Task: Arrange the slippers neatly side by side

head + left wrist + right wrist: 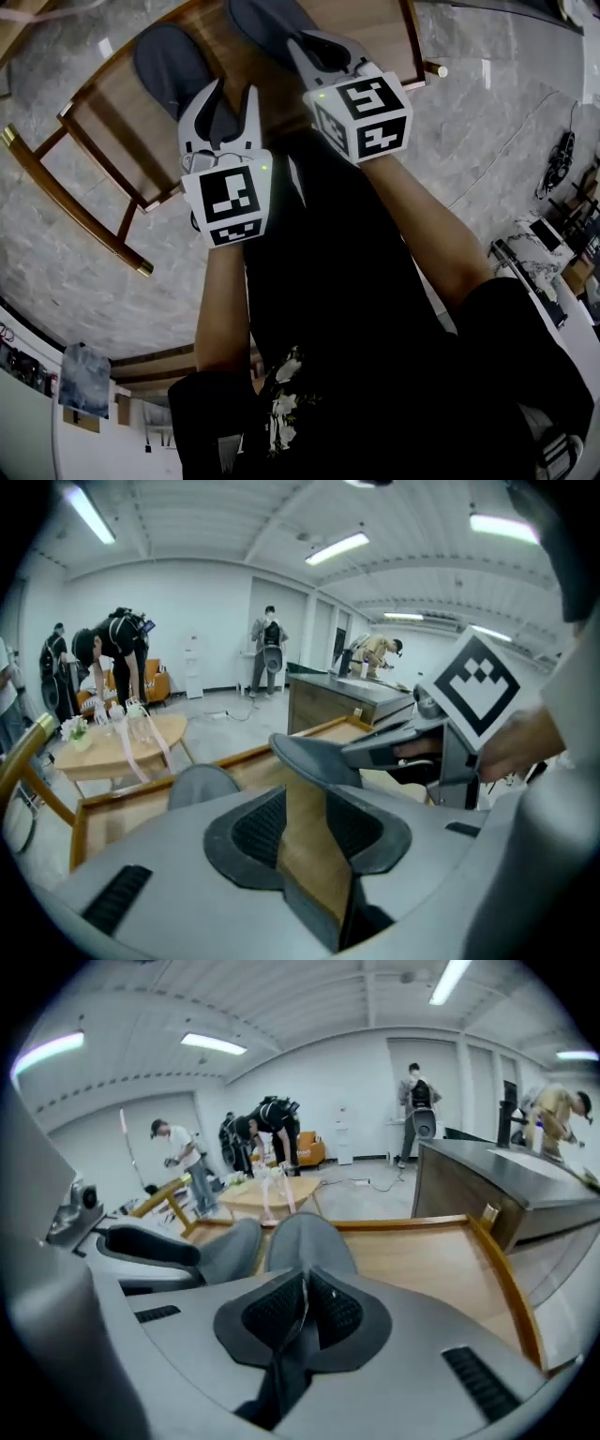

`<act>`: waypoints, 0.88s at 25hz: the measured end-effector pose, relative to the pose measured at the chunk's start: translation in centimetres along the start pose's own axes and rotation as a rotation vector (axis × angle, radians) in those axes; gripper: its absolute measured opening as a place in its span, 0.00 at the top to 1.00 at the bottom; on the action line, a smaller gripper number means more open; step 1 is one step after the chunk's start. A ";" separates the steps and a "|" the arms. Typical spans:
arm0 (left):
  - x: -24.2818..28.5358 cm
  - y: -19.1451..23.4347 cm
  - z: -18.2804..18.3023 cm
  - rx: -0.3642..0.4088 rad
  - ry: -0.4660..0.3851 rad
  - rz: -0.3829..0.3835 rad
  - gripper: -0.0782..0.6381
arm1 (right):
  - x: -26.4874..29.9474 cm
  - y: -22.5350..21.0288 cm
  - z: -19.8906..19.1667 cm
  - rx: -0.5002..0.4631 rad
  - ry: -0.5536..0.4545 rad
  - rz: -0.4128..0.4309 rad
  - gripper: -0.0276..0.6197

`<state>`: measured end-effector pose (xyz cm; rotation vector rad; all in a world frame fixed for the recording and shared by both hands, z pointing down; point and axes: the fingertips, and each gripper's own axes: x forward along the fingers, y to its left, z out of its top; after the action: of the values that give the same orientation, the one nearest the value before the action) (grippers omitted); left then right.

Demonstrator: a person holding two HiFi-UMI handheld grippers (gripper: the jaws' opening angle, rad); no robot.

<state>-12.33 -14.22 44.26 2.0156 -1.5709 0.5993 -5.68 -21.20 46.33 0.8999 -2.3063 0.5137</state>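
Grey marble-look floor is showing all around a wooden counter with a raised rim, and both grey slippers are sitting on it, up at the top of the head view. Behind that it's a big white room with strip lights on the ceiling, and a few people are bending over other tables.

The right tool is reaching in from the near side and its jaws are squeezing together on a thin edge of the right slipper. In the right gripper view that slipper is stretching straight out ahead of the pads. From the left gripper view it's looking tilted, with the held end raised off the wood.

The left slipper is lying just beside it, flat on the counter, with nothing gripping it. The left tool is hovering over its near end with the jaws standing well apart, and only bare wood is showing between them.
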 end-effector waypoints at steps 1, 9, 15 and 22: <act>-0.7 0.4 0.6 -0.006 -0.022 0.016 0.71 | -0.4 0.2 0.7 0.044 -0.025 -0.008 0.93; -2.9 8.8 -1.0 -0.192 -0.034 0.233 0.70 | -0.6 1.7 3.0 0.287 -0.144 -0.102 0.93; -0.3 9.5 -1.9 -0.198 0.008 0.221 0.70 | 1.7 3.0 0.4 0.345 -0.068 -0.095 0.94; 1.5 9.7 -4.3 -0.285 0.060 0.229 0.79 | 3.5 3.8 -1.4 0.319 -0.021 -0.074 0.93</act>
<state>-21.52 -14.53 49.73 1.6105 -1.7546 0.4825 -9.90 -19.44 49.17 1.1403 -2.2360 0.8602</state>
